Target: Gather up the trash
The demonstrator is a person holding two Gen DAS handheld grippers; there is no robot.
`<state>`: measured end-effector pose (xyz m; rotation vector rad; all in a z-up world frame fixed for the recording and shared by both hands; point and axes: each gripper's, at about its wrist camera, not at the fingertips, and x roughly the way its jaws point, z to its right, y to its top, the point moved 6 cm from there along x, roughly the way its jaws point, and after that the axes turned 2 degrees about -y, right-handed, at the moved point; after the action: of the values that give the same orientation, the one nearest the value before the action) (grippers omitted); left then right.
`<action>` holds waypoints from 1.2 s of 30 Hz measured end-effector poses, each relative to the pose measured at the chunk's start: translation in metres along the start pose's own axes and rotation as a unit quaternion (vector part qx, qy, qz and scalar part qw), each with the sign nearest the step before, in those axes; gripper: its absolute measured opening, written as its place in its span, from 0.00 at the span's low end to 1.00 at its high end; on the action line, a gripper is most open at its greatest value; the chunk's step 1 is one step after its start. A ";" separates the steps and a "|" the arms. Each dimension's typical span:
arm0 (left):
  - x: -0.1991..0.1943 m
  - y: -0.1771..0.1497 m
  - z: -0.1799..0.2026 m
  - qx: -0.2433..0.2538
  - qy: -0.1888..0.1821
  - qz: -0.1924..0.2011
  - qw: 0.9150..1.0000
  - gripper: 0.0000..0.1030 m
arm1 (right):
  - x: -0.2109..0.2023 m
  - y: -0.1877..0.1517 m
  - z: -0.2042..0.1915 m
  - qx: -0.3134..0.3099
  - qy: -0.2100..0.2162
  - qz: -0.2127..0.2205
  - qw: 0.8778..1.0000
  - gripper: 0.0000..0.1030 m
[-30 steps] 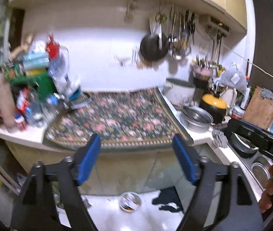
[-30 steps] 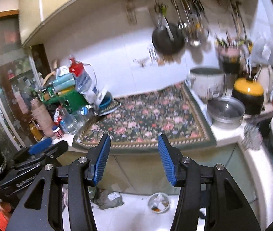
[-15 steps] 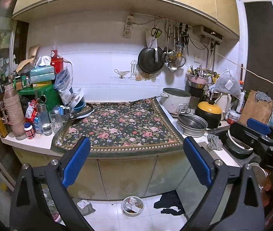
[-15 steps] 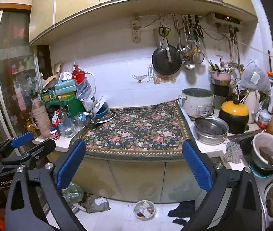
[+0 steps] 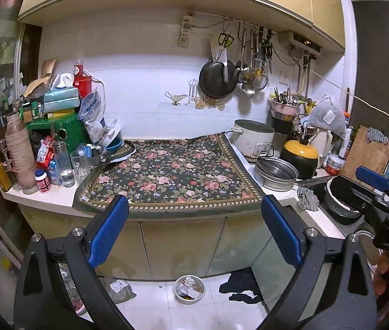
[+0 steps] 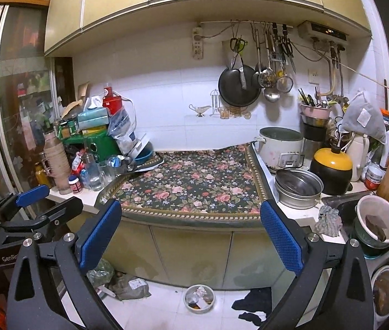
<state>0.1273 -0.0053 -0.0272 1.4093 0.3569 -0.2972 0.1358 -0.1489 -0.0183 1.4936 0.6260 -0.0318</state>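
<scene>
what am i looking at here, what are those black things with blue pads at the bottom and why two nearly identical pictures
They are two handheld grippers, one in each of a person's hands, each with a camera looking along its jaws. One picture is from the left gripper, the other from the right gripper. Both are open and hold nothing. Ahead is a kitchen counter with a floral cloth, jars, pots and a metal bowl. On the floor lie a small bowl of scraps, a crumpled bag and a dark rag.

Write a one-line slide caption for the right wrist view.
Open right gripper faces a floral cloth on the counter; a small bowl of scraps sits on the floor below.
</scene>
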 end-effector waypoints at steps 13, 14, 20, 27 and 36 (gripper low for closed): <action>0.005 -0.001 0.000 -0.002 -0.002 -0.006 1.000 0.97 | 0.000 -0.001 0.007 0.001 -0.001 -0.014 1.000 0.98; 0.005 -0.001 0.000 -0.002 -0.002 -0.006 1.000 0.97 | 0.001 -0.002 0.008 0.000 0.000 -0.014 1.000 0.98; 0.006 -0.002 0.001 -0.004 -0.005 -0.007 1.000 0.98 | -0.001 -0.002 0.008 0.002 -0.001 -0.017 1.000 0.98; 0.003 -0.004 0.002 -0.003 -0.007 -0.005 1.000 0.98 | -0.001 -0.002 0.009 0.001 0.000 -0.018 1.000 0.98; -0.004 -0.005 0.005 -0.003 -0.013 -0.001 1.000 0.98 | -0.006 -0.006 0.001 0.004 0.004 -0.019 1.000 0.98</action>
<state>0.1215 -0.0112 -0.0297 1.3988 0.3389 -0.3157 0.1291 -0.1529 -0.0214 1.4901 0.6619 -0.0579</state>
